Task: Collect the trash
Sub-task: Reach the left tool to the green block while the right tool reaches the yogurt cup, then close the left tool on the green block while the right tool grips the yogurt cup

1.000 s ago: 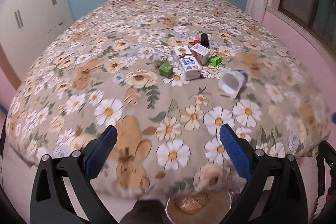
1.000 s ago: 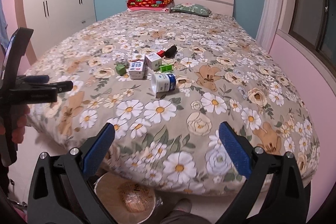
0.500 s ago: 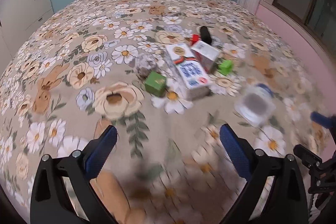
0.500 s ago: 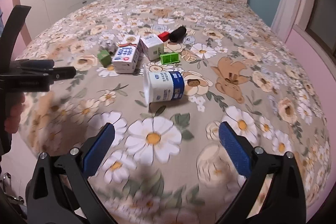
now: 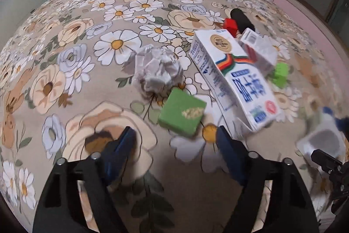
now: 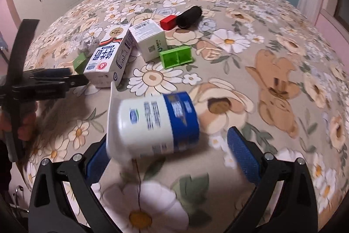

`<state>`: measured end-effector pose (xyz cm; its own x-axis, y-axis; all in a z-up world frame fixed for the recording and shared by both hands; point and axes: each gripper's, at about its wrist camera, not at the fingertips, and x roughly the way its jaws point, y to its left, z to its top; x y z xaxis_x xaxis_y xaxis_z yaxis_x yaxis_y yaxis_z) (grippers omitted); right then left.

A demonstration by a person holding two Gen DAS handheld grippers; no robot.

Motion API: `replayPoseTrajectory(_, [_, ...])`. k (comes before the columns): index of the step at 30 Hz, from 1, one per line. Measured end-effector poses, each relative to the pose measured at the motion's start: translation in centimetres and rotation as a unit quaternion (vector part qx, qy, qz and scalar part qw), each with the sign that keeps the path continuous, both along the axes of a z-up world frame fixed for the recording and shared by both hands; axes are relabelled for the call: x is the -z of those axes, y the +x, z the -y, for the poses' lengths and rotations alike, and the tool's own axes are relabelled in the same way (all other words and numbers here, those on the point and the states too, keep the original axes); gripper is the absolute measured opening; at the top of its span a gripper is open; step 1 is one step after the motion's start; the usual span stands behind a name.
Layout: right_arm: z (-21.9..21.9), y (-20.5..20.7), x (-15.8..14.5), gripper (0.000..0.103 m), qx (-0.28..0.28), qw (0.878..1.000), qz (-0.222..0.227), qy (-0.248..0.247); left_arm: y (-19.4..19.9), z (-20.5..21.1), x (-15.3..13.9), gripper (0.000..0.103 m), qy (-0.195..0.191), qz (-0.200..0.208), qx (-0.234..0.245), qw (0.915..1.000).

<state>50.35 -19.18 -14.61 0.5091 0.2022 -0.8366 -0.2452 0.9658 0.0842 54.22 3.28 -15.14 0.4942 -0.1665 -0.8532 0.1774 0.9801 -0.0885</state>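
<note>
While the yogurt cup (image 6: pixel 152 126) lay tipped on its side on the bed (image 6: pixel 272 40), its long axis ran across our right gripper (image 6: pixel 168 154), whose fingers were spread wide around it without pinching. Our left gripper (image 5: pixel 174 145) also had its fingers spread, empty, with the green box (image 5: pixel 182 115) just ahead between them. Beyond sat the milk carton (image 5: pixel 231 78) and the crumpled paper (image 5: pixel 158 69). We judged the right hand nearer its grasp.
</note>
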Motion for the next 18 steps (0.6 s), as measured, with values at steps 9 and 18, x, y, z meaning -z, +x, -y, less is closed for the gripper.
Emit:
replayPoseTrajectory(9, [-0.8,1.2,0.6,0.062,-0.019,1.000,-0.004,0.010,1.2,0.6,-0.2,0.035,-0.027,0.002,0.010,0.9996])
replayPoseTrajectory(18, [0.1,-1.2,-1.0,0.062,-0.012,1.000,0.002,0.018,-1.8,0.7,-1.5,0.032,-0.026,-0.011,0.006,0.9996])
